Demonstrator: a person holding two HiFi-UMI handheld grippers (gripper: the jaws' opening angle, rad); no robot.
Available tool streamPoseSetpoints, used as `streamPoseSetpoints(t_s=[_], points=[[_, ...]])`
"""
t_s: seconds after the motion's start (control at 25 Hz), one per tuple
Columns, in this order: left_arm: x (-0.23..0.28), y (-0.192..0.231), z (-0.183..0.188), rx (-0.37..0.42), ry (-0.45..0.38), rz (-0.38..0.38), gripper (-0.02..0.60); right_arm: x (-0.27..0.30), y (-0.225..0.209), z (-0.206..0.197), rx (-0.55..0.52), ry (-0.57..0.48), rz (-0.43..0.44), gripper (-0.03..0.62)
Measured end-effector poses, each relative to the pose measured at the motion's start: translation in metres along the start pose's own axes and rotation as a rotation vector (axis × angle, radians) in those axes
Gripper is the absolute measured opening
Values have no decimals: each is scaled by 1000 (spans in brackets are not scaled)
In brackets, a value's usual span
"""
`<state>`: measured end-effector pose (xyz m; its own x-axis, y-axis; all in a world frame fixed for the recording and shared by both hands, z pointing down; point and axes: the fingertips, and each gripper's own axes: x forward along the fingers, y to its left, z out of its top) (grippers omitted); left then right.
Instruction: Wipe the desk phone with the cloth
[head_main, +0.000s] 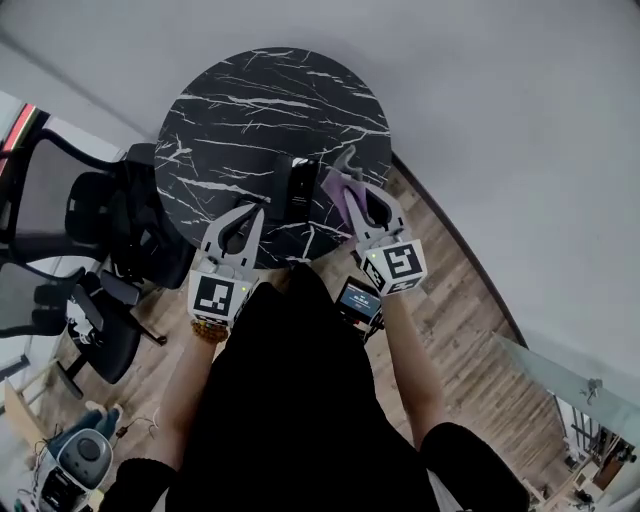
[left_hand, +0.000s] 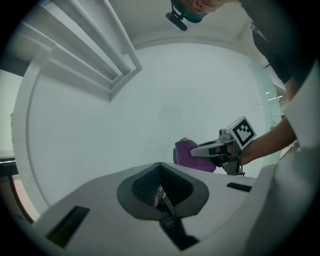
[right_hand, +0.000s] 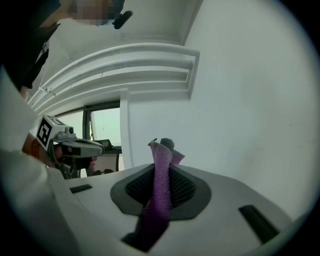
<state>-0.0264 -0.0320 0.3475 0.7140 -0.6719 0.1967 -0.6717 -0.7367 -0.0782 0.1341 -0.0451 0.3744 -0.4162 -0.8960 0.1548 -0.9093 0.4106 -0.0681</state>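
Note:
The black desk phone (head_main: 299, 186) sits near the front edge of a round black marble table (head_main: 250, 110). My right gripper (head_main: 347, 163) is shut on a purple cloth (head_main: 338, 197), held just to the right of the phone. In the right gripper view the cloth (right_hand: 161, 182) runs up between the shut jaws and sticks out past the tips (right_hand: 165, 145). My left gripper (head_main: 256, 211) hangs over the table's near edge, left of the phone, with its jaws shut and nothing held (left_hand: 159, 166). Both gripper views point up at wall and ceiling. The left gripper view catches the right gripper (left_hand: 194, 151) with its cloth (left_hand: 186, 156).
Black office chairs (head_main: 95, 215) stand left of the table. A small device with a lit screen (head_main: 358, 300) sits on the wooden floor (head_main: 470, 330) near my right side. A white wall curves behind the table. A grey machine (head_main: 78, 458) stands at the bottom left.

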Motion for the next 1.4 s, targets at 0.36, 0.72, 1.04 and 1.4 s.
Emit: streamPoseSetpoints(t_s=[0.36, 0.72, 1.04, 1.4], points=[[18, 22, -14, -70, 0, 103, 12, 50, -6, -18, -19, 75, 121, 74], [31, 32, -61, -118, 62, 79, 12, 86, 2, -32, -114, 148, 147, 75], [31, 51, -84, -163, 73, 79, 12, 116, 8, -69, -280, 277, 192, 75], [24, 68, -107, -211, 98, 136, 12, 170, 19, -121, -513, 400, 241, 75]])
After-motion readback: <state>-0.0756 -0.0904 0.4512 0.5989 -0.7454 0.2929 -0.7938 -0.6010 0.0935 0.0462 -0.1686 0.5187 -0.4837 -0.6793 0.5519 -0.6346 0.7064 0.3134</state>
